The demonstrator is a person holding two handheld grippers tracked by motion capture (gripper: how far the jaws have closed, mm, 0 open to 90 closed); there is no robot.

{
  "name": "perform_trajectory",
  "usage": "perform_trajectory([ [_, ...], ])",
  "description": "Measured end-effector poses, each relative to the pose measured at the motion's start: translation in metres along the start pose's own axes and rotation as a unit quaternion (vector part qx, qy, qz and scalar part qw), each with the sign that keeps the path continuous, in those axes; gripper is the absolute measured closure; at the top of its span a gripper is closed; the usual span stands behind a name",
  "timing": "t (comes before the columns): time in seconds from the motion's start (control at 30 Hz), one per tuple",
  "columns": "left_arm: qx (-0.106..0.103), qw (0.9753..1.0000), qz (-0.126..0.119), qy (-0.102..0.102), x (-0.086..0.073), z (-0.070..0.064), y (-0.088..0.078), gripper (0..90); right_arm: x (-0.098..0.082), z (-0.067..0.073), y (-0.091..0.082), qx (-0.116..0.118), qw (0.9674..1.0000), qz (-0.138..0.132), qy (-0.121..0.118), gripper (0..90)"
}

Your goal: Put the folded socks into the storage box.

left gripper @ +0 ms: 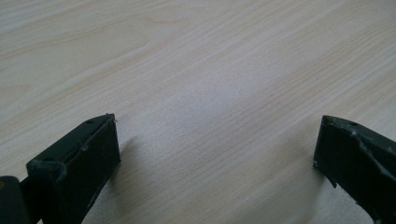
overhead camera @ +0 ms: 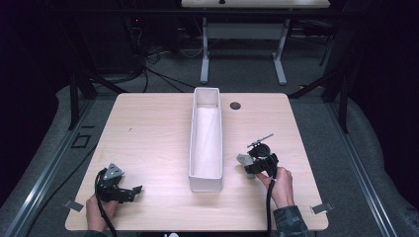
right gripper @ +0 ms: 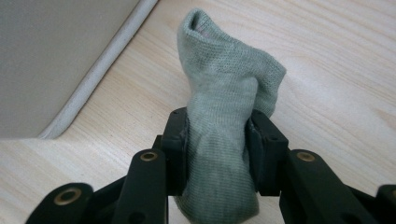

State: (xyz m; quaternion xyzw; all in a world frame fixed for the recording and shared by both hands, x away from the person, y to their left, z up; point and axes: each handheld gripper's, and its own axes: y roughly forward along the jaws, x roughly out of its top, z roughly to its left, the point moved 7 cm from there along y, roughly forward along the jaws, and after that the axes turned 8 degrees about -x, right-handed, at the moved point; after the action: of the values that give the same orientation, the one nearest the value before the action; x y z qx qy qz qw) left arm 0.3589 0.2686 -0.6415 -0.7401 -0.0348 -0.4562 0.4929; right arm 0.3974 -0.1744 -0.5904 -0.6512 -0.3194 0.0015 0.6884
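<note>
A grey-green sock (right gripper: 224,107) is pinched between the two black jaws of my right gripper (right gripper: 217,140), which is shut on it. From above, that gripper (overhead camera: 252,160) sits right of the long white bin (overhead camera: 205,175), with the sock (overhead camera: 243,160) poking out toward the bin. The sock's cuff stands up above the jaws over the table. My left gripper (overhead camera: 133,190) rests near the table's front left corner, its jaws wide apart. Bare wood lies between its fingertips (left gripper: 95,140).
The white bin runs lengthwise down the middle of the light wooden table (overhead camera: 148,128); a pale liner shows inside it. A dark round grommet hole (overhead camera: 235,105) sits behind the bin to the right. The bin's rim (right gripper: 100,60) is close on the right gripper's left.
</note>
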Motion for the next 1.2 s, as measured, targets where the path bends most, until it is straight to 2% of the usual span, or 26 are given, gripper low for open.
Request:
perform_trajectory([
  [0.77,-0.001,1.0000,0.000,0.000,0.000,0.000,0.000,0.1,0.008,-0.008,-0.028,-0.006,0.9999,-0.010,-0.005,63.5],
  [1.2,-0.001,1.0000,0.000,0.000,0.000,0.000,0.000,0.1,0.014,-0.007,-0.043,-0.007,0.9993,-0.025,-0.027,63.5],
])
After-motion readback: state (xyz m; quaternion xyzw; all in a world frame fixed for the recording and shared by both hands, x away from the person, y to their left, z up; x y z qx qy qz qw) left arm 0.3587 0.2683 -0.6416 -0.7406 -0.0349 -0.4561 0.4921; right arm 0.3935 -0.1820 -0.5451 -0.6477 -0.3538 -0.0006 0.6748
